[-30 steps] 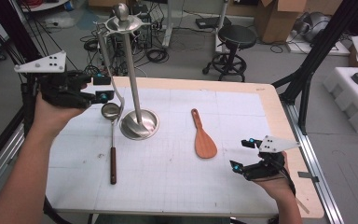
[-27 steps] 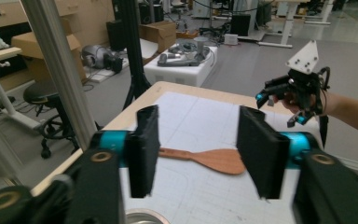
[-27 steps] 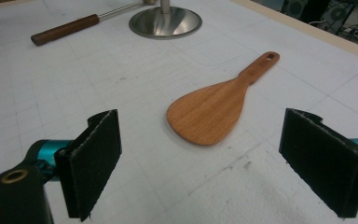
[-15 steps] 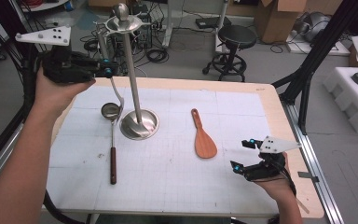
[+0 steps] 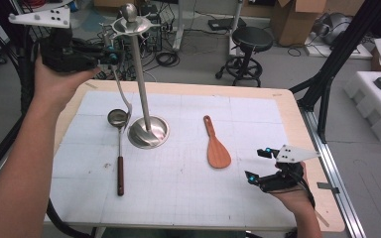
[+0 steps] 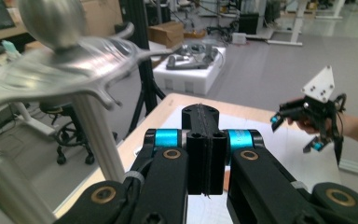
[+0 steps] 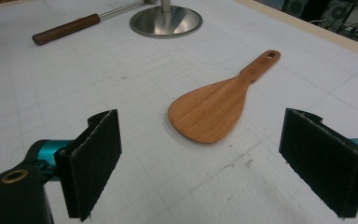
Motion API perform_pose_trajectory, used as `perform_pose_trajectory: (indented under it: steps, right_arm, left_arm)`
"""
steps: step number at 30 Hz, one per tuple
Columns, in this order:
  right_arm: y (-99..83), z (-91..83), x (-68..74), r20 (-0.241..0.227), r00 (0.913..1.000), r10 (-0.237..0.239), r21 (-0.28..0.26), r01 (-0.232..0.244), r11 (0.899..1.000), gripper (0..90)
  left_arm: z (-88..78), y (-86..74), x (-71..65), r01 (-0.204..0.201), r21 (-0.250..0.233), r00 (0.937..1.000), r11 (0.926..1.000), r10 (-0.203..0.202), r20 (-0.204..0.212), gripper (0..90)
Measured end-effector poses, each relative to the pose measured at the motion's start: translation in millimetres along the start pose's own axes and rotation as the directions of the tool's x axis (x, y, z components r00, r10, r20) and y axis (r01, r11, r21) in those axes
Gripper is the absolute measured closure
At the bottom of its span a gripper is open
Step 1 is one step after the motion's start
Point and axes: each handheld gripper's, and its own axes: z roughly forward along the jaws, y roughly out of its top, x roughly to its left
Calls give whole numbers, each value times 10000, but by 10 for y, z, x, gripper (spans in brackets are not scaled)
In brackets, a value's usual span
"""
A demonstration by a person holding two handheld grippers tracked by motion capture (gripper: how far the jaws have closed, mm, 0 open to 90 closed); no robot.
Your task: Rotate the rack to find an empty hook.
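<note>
A steel utensil stand [image 5: 140, 74] rises from its round base on the white gridded mat [image 5: 178, 198]. My left gripper [image 5: 113, 55] is high beside the stand's top arms [image 6: 51, 70]. Its jaws have just been closing and are shut [image 6: 204, 112], with nothing seen between them. A ladle bowl [image 5: 118, 117] sits left of the base. A thin curved metal handle [image 5: 123, 91] climbs from it toward the top arms. A wooden-handled shaft [image 5: 120, 176] lies toward the front. My right gripper [image 5: 257, 164] rests open at the front right, and the wooden spatula [image 7: 209, 112] lies flat beyond its jaws, untouched.
The table's right edge runs close to the right hand. A black stool [image 5: 248, 37], cables and boxes are on the floor behind. White foam blocks [image 5: 377, 106] and black frame legs stand to the right. The other hand's gripper [image 6: 317, 107] appears far off in the left gripper view.
My left gripper has risen from beside the curved handle to the level of the stand's top. The ladle bowl, spatula and right gripper have stayed where they were.
</note>
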Motion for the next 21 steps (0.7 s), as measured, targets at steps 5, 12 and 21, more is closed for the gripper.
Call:
perform_pose_trajectory:
  steps: [5,12,21]
  right_arm:
    - [-2,-7,-4,14,10000,6,-34,-6,10000,117]
    - [-2,-9,-3,27,10000,12,-44,-12,10000,118]
    - [-20,-20,-17,62,10000,72,-39,-72,10000,117]
  left_arm:
    - [-43,19,32,125,-22,9993,9999,-125,-347,896]
    - [-57,44,76,182,-94,9977,9998,-187,-648,897]
    - [-40,78,133,186,-177,9963,9997,-200,-834,897]
